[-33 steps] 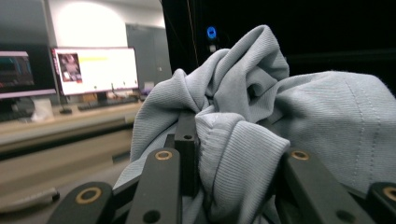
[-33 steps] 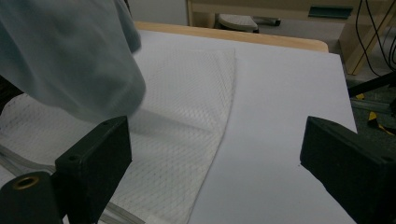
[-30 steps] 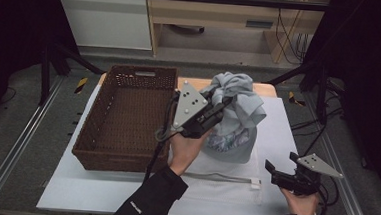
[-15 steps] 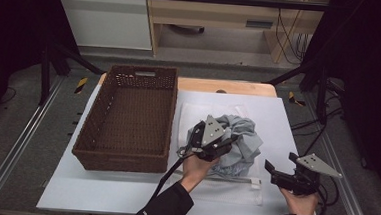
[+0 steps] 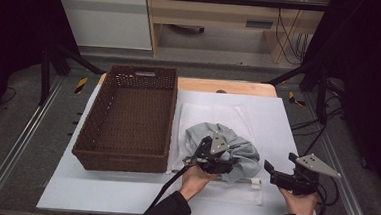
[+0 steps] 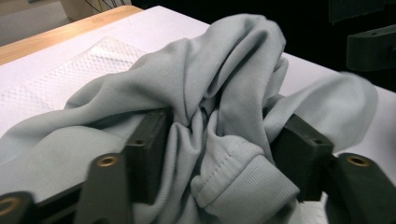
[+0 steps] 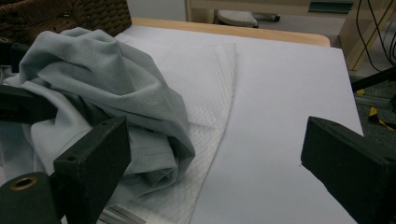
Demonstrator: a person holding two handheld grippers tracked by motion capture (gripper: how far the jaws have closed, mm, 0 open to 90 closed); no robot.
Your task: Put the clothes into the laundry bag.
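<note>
A crumpled pale grey garment (image 5: 238,146) lies in a heap on a white mesh cloth (image 5: 213,114) at the middle of the white table top (image 5: 278,118). My left gripper (image 5: 225,163) is low at the heap's front edge. Its jaws have just been opening, and folds and a hemmed cuff of the garment (image 6: 224,93) still sit between them in the left gripper view (image 6: 219,135). My right gripper (image 5: 279,165) rests near the front right, just right of the heap. It stands wide open (image 7: 219,140) with bare table between its jaws, and the garment (image 7: 107,79) is beside its left jaw.
A brown wicker basket (image 5: 125,156) stands at the left of the table, close to the mesh cloth. A wooden strip (image 5: 230,86) runs along the table's far edge. Dark frame legs and cables flank the table on the floor.
My left gripper came down from above the table with the garment, which now lies slumped on the mesh cloth. The right gripper has stayed in place.
</note>
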